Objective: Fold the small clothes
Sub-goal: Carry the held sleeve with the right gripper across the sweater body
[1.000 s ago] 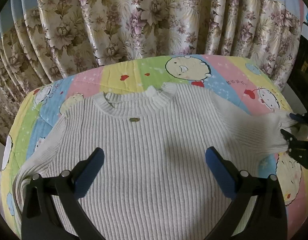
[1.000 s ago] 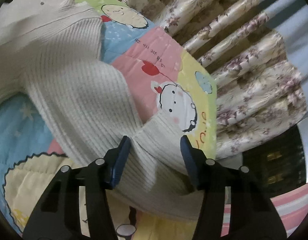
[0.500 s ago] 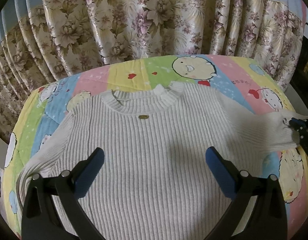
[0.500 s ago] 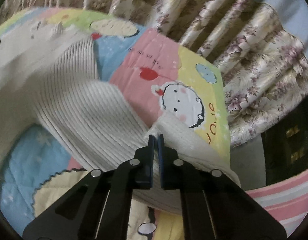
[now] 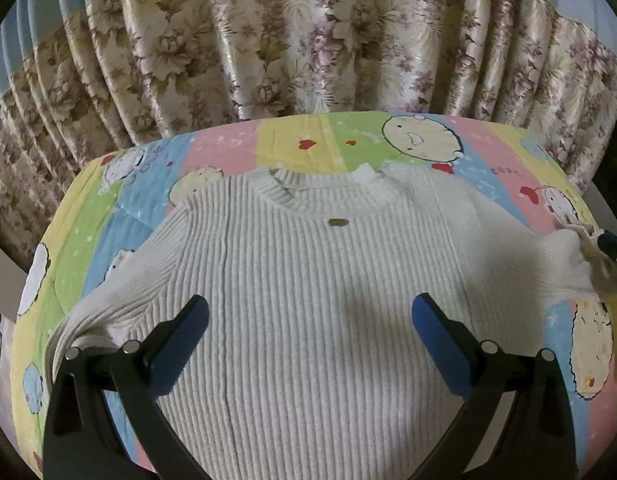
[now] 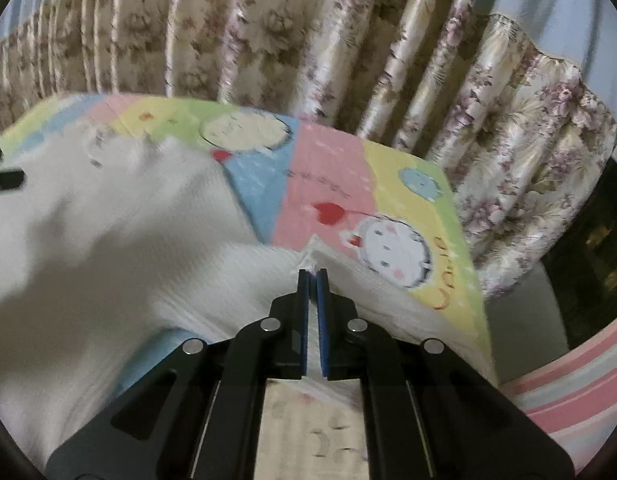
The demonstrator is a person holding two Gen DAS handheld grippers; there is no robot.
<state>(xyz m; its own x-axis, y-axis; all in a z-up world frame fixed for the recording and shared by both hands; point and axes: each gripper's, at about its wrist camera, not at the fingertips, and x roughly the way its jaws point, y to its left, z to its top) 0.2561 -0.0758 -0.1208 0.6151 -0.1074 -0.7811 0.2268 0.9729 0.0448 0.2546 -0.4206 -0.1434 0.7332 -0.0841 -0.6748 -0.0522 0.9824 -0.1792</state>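
Note:
A cream ribbed sweater (image 5: pixel 308 280) lies face up on a cartoon-print quilt (image 5: pixel 228 148), neck away from me. My left gripper (image 5: pixel 308 320) is open and empty, hovering above the sweater's body. My right gripper (image 6: pixel 313 280) is shut on the cuff of the sweater's right sleeve (image 6: pixel 228 280) and holds it lifted off the quilt (image 6: pixel 328 168). In the left wrist view that gripper (image 5: pixel 614 252) shows at the far right edge with the sleeve end (image 5: pixel 568 264) bunched in it. The left sleeve (image 5: pixel 92 312) drapes towards the quilt's left edge.
Floral curtains (image 5: pixel 308 40) hang close behind the quilt's far edge. The quilt drops away at its right edge (image 6: pixel 480 300), with a pink striped cloth (image 6: pixel 568 392) and a dark shelf (image 6: pixel 596 240) beyond.
My right gripper closed on the sleeve cuff and has lifted it, turning towards the sweater's body. My left gripper has risen and pulled back a little, still open.

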